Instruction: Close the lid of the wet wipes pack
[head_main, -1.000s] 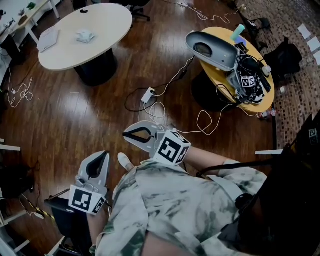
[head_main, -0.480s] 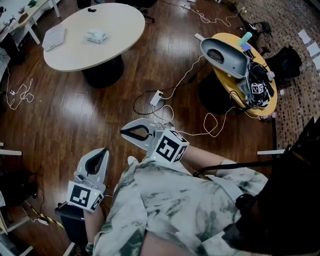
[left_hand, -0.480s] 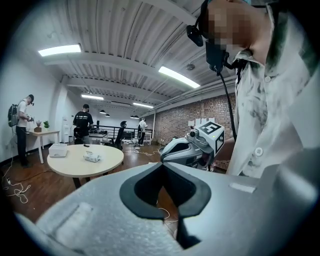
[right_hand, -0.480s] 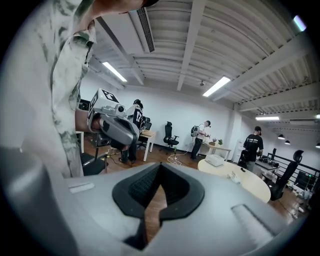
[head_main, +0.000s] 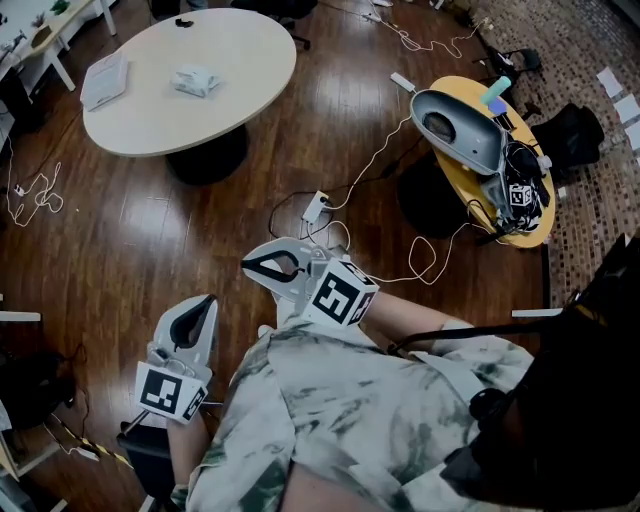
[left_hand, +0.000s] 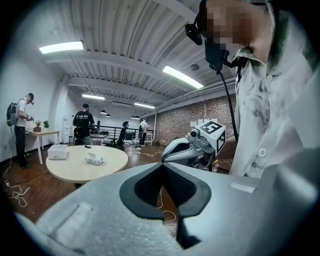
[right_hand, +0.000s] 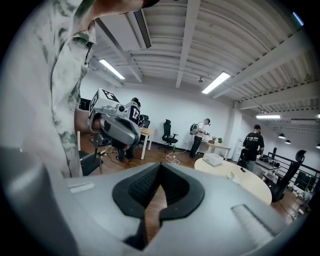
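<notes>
The wet wipes pack (head_main: 195, 80) lies on a round white table (head_main: 230, 95) at the far left of the head view, and its lid is too small to make out. The pack (left_hand: 94, 160) also shows in the left gripper view, and as a small pack (right_hand: 232, 176) in the right gripper view. Both grippers hang close to the person's body, far from that table. My left gripper (head_main: 209, 299) is shut with nothing in it, jaw tips touching (left_hand: 161, 164). My right gripper (head_main: 247, 267) is shut and empty too (right_hand: 160, 165).
A white box (head_main: 103, 80) sits beside the pack. A yellow side table (head_main: 535, 225) at the right carries another grey gripper (head_main: 455, 130) and cables. White cords and a power strip (head_main: 316, 207) trail over the wood floor. Several people stand at the room's far end (left_hand: 84, 125).
In the head view the white table and the yellow table have drifted to the right. Both grippers have stayed shut and nearly still by the body.
</notes>
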